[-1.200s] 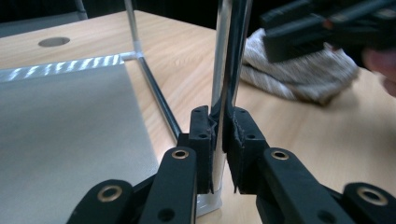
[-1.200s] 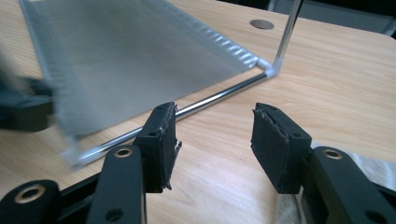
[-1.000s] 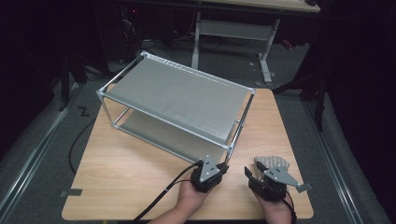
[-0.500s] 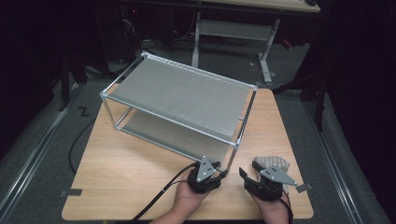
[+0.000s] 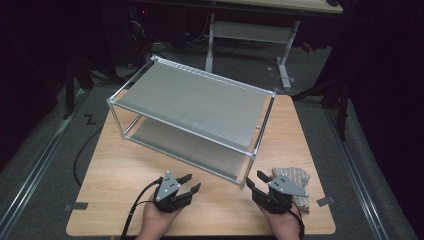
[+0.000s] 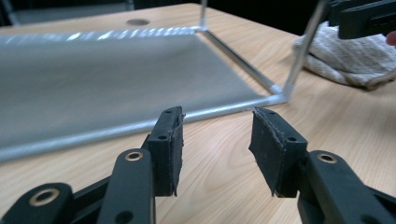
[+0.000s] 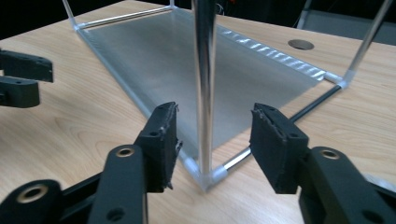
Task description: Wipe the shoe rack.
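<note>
Jaws of the right gripper stand apart, having just been closing; in the right gripper view its pads flank the near corner post of the rack without pressing on it, the post standing upright in the gap between them. Nothing is gripped.

Over at 9 o'clock from it on the table, the left gripper has its jaws apart too, having just been opening, with bare tabletop between the pads and nothing held.

The rack is a two-tier frame of thin silvery rods with grey mesh shelves, one low near the tabletop and one on top, set at a slant across the table. It lies at 12 o'clock of both grippers: its near corner foot sits just ahead of the right gripper's tips, while the long lower rail runs near the left gripper, apart from it.

A folded cloth lies just beside the right gripper at about 3 o'clock, partly under the gripper's grey plate.
</note>
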Tool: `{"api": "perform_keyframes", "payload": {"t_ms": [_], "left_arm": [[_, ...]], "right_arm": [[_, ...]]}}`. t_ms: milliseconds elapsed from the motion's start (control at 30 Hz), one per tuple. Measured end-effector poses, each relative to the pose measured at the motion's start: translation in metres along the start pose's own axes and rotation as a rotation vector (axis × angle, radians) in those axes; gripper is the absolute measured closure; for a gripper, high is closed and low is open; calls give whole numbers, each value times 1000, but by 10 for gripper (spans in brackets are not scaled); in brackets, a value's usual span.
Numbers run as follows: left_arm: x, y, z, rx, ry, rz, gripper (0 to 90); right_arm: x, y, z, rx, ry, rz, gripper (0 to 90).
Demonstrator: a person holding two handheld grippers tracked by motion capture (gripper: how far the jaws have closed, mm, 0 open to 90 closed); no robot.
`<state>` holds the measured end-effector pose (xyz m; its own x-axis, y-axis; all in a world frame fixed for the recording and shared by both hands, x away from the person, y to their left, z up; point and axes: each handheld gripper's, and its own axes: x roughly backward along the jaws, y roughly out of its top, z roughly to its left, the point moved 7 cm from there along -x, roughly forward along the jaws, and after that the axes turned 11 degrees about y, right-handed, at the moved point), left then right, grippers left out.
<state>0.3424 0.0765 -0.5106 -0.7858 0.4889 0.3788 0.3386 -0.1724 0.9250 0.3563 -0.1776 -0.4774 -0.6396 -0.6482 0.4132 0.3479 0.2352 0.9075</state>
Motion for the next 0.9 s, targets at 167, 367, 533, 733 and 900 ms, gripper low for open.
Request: {"api": "perform_keyframes", "payload": {"t_ms": [167,367,533,733,900], "left_arm": [[5,-7,13,0,43,1,525],[15,-12,20,-6,86,10,527],[19,-11,28,9,100,6,534],[14,-8,28,3,91,10,534],[6,-5,26,-3,82,8,536]], "right_arm": [[-9,9,3,13,-9,-17,451],[-20,15,4,23,-18,-32,555],[-23,15,6,32,-4,-32,607],[-23,10,-2,-6,10,-16,756],[-23,8,-4,16,3,-17,806]]}}
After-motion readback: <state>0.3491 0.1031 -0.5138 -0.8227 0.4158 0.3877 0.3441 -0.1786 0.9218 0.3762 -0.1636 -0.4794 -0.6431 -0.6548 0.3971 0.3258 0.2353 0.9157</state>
